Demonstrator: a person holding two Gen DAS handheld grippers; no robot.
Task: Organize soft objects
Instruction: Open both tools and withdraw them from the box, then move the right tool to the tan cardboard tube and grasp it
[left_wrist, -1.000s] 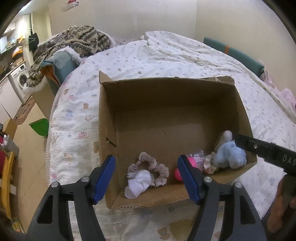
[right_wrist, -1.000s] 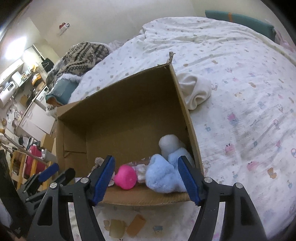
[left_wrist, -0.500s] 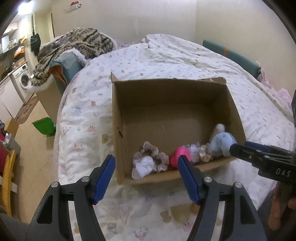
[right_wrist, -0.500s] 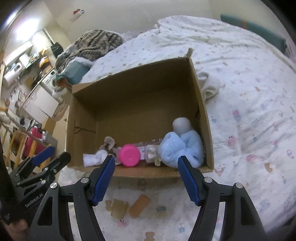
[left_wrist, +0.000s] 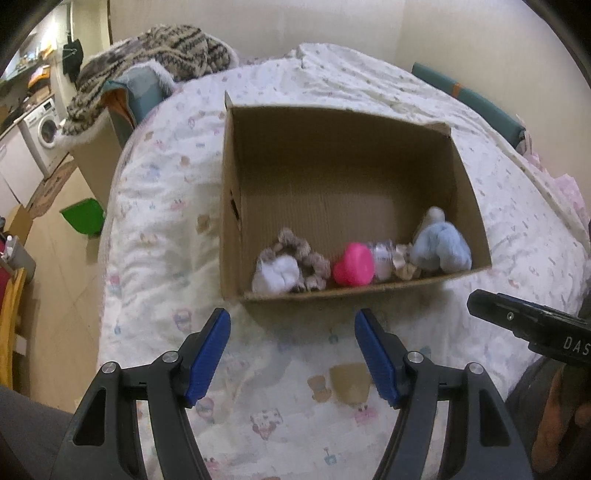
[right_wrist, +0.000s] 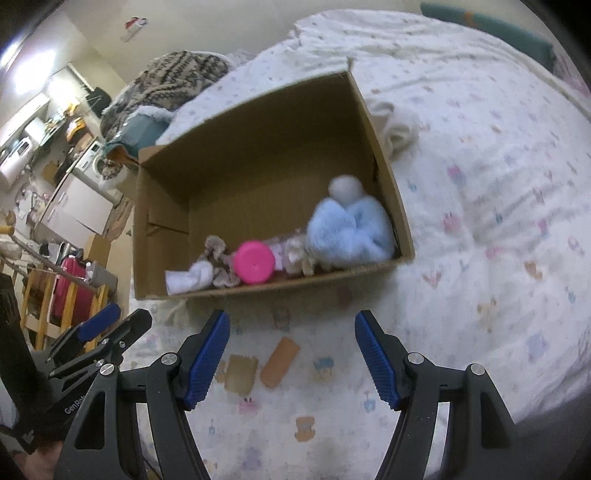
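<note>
An open cardboard box (left_wrist: 332, 129) (right_wrist: 258, 122) sits on the bed. Along its near wall lie a white sock (left_wrist: 275, 275) (right_wrist: 188, 278), a beige scrunchie (left_wrist: 310, 258) (right_wrist: 218, 254), a pink round object (left_wrist: 352, 264) (right_wrist: 254, 262), a small cream piece (left_wrist: 400, 258) and a light blue plush (left_wrist: 441, 247) (right_wrist: 349, 230). My left gripper (left_wrist: 291, 354) is open and empty, over the bedspread short of the box. My right gripper (right_wrist: 291, 354) is open and empty, likewise short of the box.
The bed has a white patterned quilt (left_wrist: 369, 81) (right_wrist: 480, 184). A cream cloth (right_wrist: 397, 123) lies right of the box. A knitted blanket (left_wrist: 155, 48) is piled at the far left. The bed's left edge drops to a floor with a green bin (left_wrist: 83, 218) and a washing machine (left_wrist: 44, 129).
Both grippers have drawn back from the box, which now sits farther away. Both stay open and empty. The objects in the box have not moved.
</note>
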